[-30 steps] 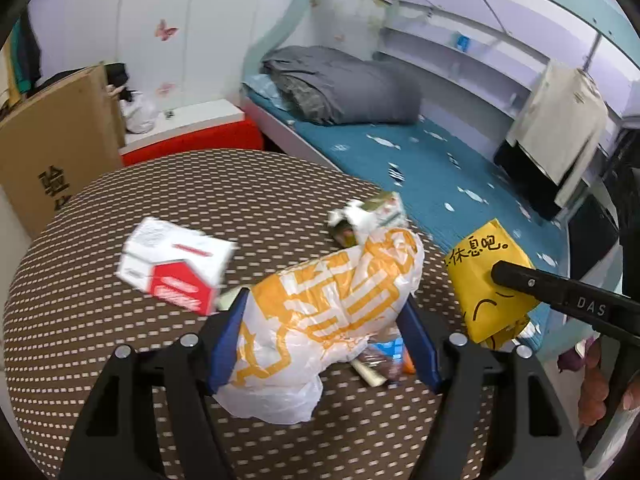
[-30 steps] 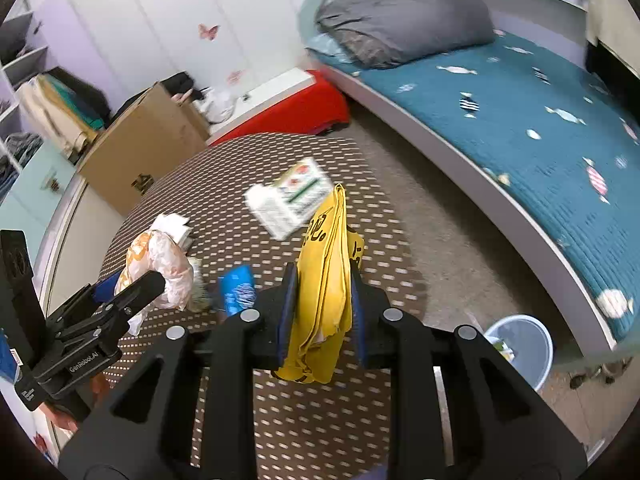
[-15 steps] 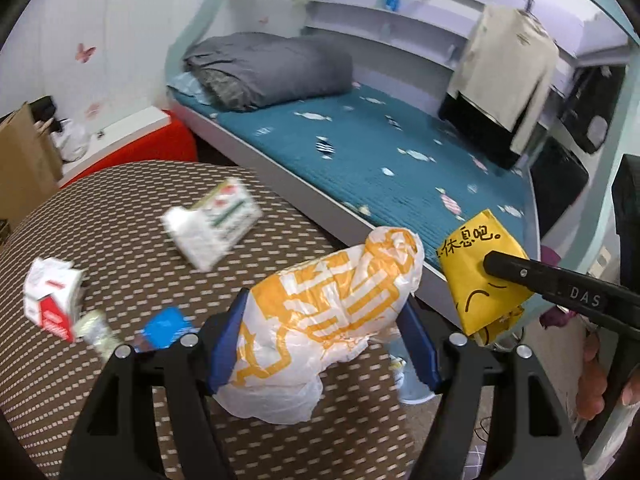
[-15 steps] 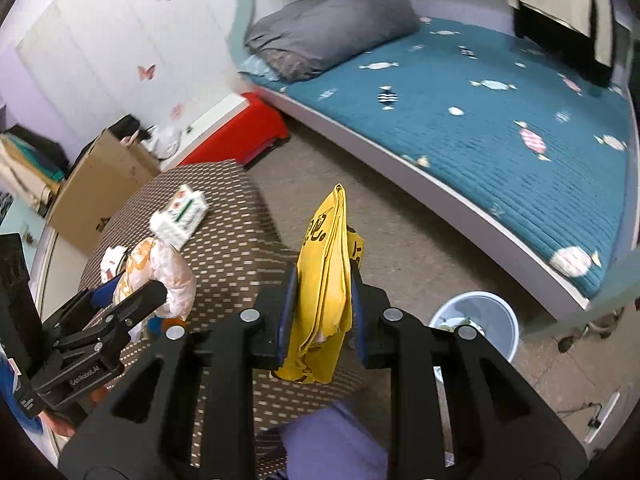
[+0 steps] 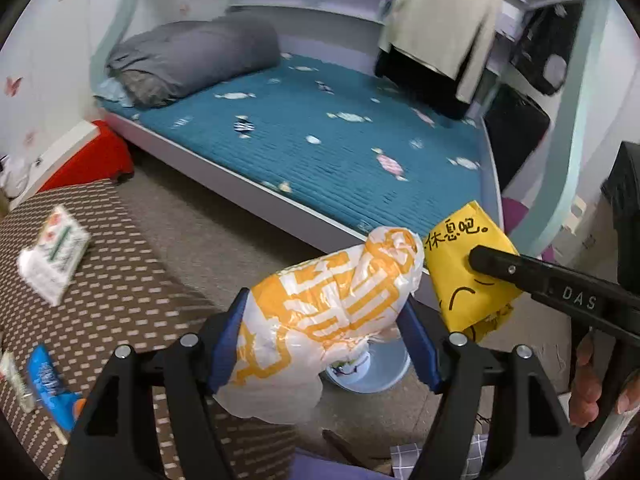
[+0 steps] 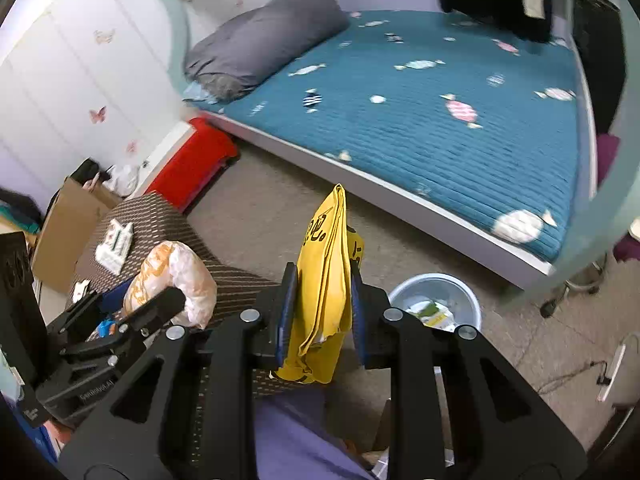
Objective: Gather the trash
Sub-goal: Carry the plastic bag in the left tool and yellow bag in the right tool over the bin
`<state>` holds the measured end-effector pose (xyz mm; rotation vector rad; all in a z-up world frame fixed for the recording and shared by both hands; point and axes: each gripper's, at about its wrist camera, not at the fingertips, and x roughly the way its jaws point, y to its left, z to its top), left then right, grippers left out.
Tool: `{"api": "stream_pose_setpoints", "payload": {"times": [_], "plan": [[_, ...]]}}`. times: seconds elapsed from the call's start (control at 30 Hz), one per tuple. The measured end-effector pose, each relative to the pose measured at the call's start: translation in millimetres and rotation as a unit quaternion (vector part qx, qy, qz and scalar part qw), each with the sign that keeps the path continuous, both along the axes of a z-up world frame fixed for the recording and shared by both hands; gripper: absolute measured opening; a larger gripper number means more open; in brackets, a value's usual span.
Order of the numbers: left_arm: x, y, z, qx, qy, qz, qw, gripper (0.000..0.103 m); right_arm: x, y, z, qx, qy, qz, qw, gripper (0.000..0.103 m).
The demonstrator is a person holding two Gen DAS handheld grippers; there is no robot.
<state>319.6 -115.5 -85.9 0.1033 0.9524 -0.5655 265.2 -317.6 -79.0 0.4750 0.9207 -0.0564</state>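
Trash is in both tongs: the left tongs (image 5: pixel 324 336) are clamped on a crumpled white-and-orange plastic bag (image 5: pixel 320 312), and the right tongs (image 6: pixel 320 304) are pinched narrow on a folded yellow paper bag (image 6: pixel 326 280). Both bundles hang in the air over the floor, off the edge of the brown dotted desk (image 5: pixel 120 280), near the pale blue bin (image 6: pixel 436 300) that stands on the floor by the bed (image 6: pixel 420 112) and already holds some scraps. Carrying to the bin looks like the step in hand; next each load needs to be brought above the bin's mouth and let go. Both tools point forward and down, side by side. A tissue pack (image 5: pixel 54 256) and a blue wrapper (image 5: pixel 50 380) lie on the desk.
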Motion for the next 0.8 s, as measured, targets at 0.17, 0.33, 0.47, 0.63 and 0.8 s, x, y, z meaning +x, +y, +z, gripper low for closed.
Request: {"api": "stream_pose_setpoints", "payload": {"times": [0.17, 0.33, 0.47, 0.63, 0.8], "plan": [[-2, -43, -17, 0.010, 0.018, -0.035, 0.9992, 0.069, -16, -33, -17, 0.010, 0.017, -0.035, 0.999, 0.024], [-5, -77, -32, 0.025, 0.031, -0.063, 0.9972, 0.069, -31, -66, -38, 0.024, 0.035, -0.074, 0.996, 0.024], [-9, -105, -46, 0.037, 0.047, -0.088, 0.9944, 0.069, -42, -88, -52, 0.030, 0.047, -0.105, 0.993, 0.024], [-19, -143, -69, 0.060, 0.065, -0.118, 0.9890, 0.069, -59, -109, -68, 0.034, 0.061, -0.136, 0.988, 0.024], [-29, -172, -87, 0.089, 0.058, -0.131, 0.9856, 0.081, -73, -124, -83, 0.042, 0.078, -0.154, 0.984, 0.025]]}}
